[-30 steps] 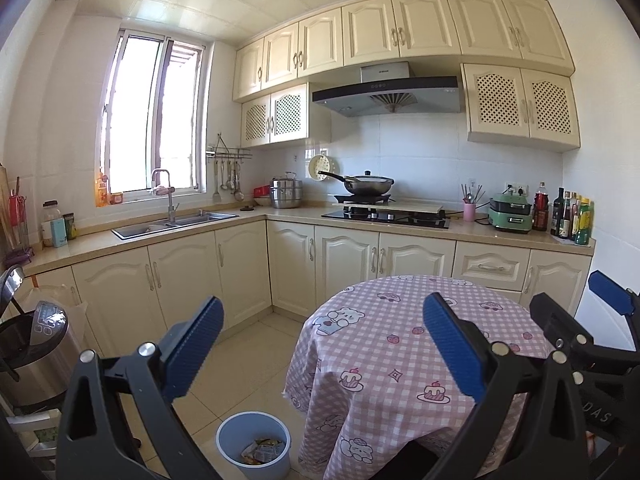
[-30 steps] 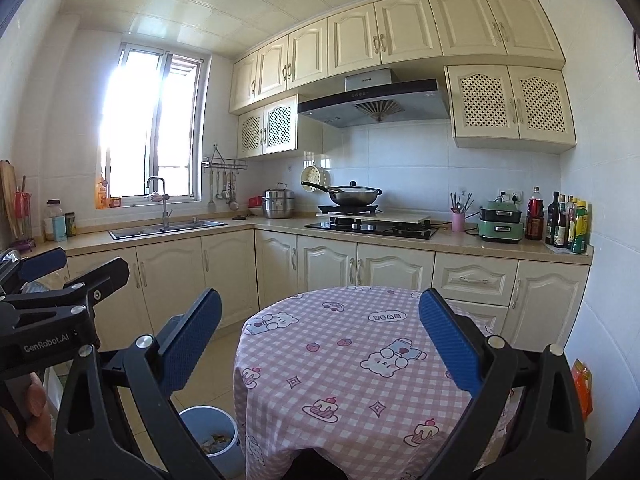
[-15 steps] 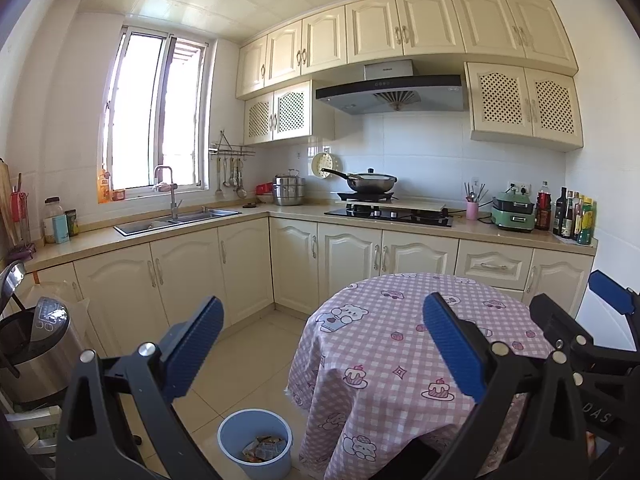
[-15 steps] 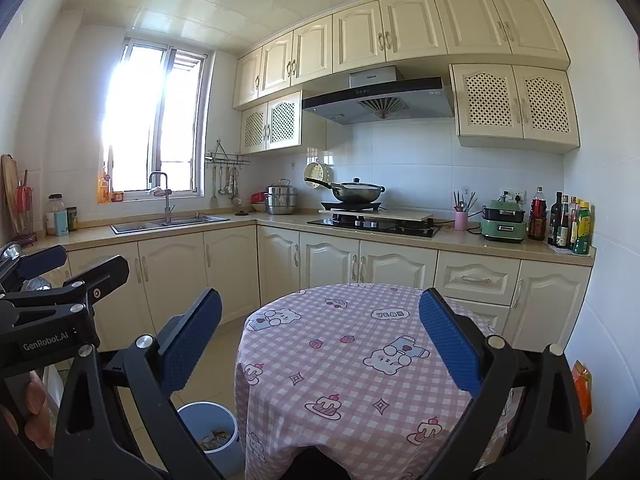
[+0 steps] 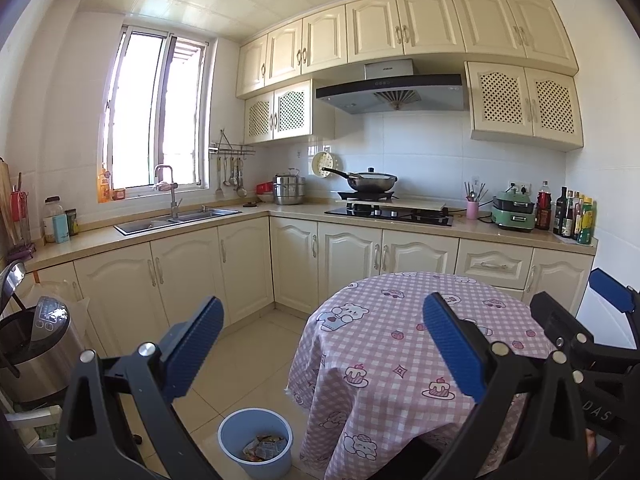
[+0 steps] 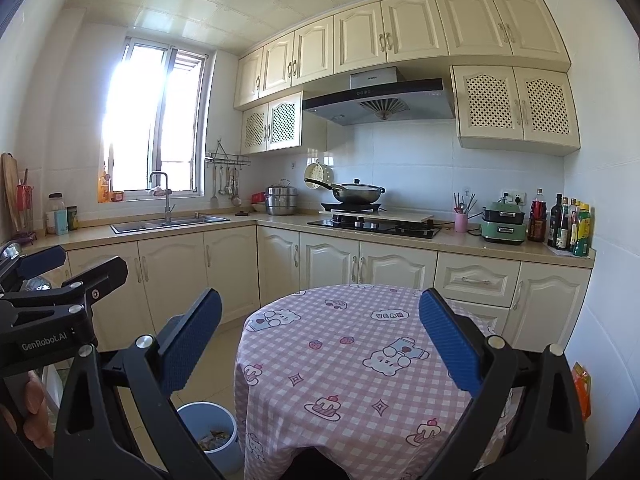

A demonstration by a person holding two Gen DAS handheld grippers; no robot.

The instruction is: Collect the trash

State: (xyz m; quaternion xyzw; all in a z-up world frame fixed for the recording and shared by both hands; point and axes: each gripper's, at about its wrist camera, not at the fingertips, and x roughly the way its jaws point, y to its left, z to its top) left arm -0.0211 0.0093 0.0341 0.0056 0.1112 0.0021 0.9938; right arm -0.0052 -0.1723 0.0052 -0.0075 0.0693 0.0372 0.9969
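Some trash (image 5: 262, 446) lies crumpled in the blue bin (image 5: 256, 432) on the floor, just beside the draped round counter (image 5: 400, 344), whose top shows no litter. Both my left gripper (image 5: 320, 350) and right gripper (image 6: 320, 342) hang empty above it, fingers spread wide. I judge I should scan low around the counter's foot first, then descend squarely with the fingers kept wide.

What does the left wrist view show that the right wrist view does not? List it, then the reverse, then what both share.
Only the left wrist view shows the steel rice cooker with a control panel at far left and the right gripper at its right edge.

Only the right wrist view shows the orange packet by the right wall and the left gripper, with fingers of a hand below it.

Both show the round table in a pink checked cloth, the light blue plastic bin holding wrappers, and each camera's own blue-padded jaws standing wide open and empty.
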